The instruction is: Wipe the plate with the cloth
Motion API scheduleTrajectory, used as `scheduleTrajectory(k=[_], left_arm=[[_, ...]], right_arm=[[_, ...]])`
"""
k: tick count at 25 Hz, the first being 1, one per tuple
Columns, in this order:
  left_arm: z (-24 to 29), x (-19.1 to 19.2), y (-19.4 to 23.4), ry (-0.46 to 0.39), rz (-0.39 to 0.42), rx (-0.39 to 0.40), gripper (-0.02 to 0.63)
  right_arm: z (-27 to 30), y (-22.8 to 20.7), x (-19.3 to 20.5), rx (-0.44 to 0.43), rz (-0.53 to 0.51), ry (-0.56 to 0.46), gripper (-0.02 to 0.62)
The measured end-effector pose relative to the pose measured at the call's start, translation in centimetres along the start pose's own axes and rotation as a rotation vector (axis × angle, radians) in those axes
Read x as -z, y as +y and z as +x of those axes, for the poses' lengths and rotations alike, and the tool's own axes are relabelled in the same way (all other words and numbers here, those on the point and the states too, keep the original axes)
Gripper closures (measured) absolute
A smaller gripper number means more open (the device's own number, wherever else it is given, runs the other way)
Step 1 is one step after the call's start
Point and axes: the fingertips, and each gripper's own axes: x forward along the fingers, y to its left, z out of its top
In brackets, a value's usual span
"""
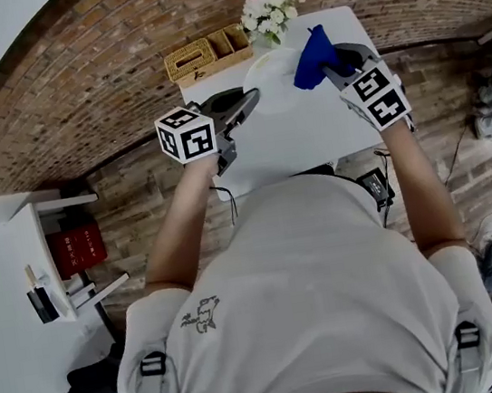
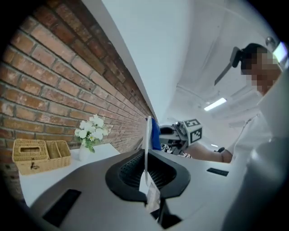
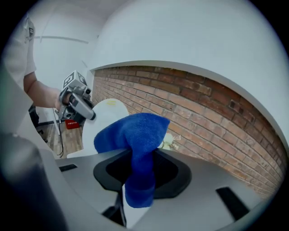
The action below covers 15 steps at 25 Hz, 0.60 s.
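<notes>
Plate (image 1: 273,82), white against a white table (image 1: 310,131), is hard to pick out in the head view, where only a pale rounded shape shows ahead of the left gripper (image 1: 254,96). Whether its lower rim touches the table cannot be told. In the left gripper view it shows edge-on as a thin white upright line, and its lower part is hidden in the dark hollow between the jaws.

The left gripper's fingers are pressed together on the plate's rim, pinching it. The plate stands on edge, rising straight up out of the jaws. Its long line runs vertically in that view. In the right gripper view its broad white face is turned toward the right gripper (image 3: 141,173).

The right gripper's fingers pinch a blue cloth (image 3: 140,135). One end bunches above the jaws and the other hangs below them. The bunched end sits just beside the plate's face, partly covering it in the right gripper view; whether they touch cannot be made out.

At the far end of the table sit a woven basket (image 1: 198,58) and white flowers (image 1: 269,12), beside a brick wall.
</notes>
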Motion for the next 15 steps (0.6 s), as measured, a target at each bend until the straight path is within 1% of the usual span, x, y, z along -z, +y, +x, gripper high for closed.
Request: scheduleTrajectory(k=[3, 4, 5, 8, 9, 10, 13, 15], left_arm=[[0.2, 0.1, -1.3, 0.024, 0.125, 0.042, 0.592], [0.2, 0.2, -1.4, 0.032, 0.167, 0.042, 0.592], [0.2, 0.3, -1.3, 0.045, 0.211, 0.027, 0.592], [-0.1, 0.1, -0.3, 0.087, 0.353, -0.067, 0.592], [-0.3, -0.1, 0.0, 0.095, 0.414, -0.104, 0.592], [-0.5, -0.5, 0.3, 0.101, 0.489, -0.145, 0.592], [-1.3, -2.1, 0.6, 0.095, 0.747, -0.255, 0.592], [-1.8, -3.4, 0.6, 0.094, 0.885, -0.312, 0.592]], right_arm=[[-1.0, -1.5, -1.8, 0.052, -0.021, -0.031, 0.477], [-1.4, -1.6, -2.6, 0.061, -0.034, -0.043, 0.477], [-1.8, -1.6, -3.5, 0.064, -0.046, -0.059, 0.477], [-2.5, -0.9, -6.2, 0.041, -0.06, -0.115, 0.477], [-2.7, -0.7, -6.9, 0.028, -0.058, -0.132, 0.477], [-2.9, -0.4, -7.6, 0.018, -0.058, -0.146, 0.477], [-3.6, 0.6, -9.7, 0.007, -0.088, -0.176, 0.477], [-4.0, 1.5, -11.1, -0.007, -0.109, -0.201, 0.477]])
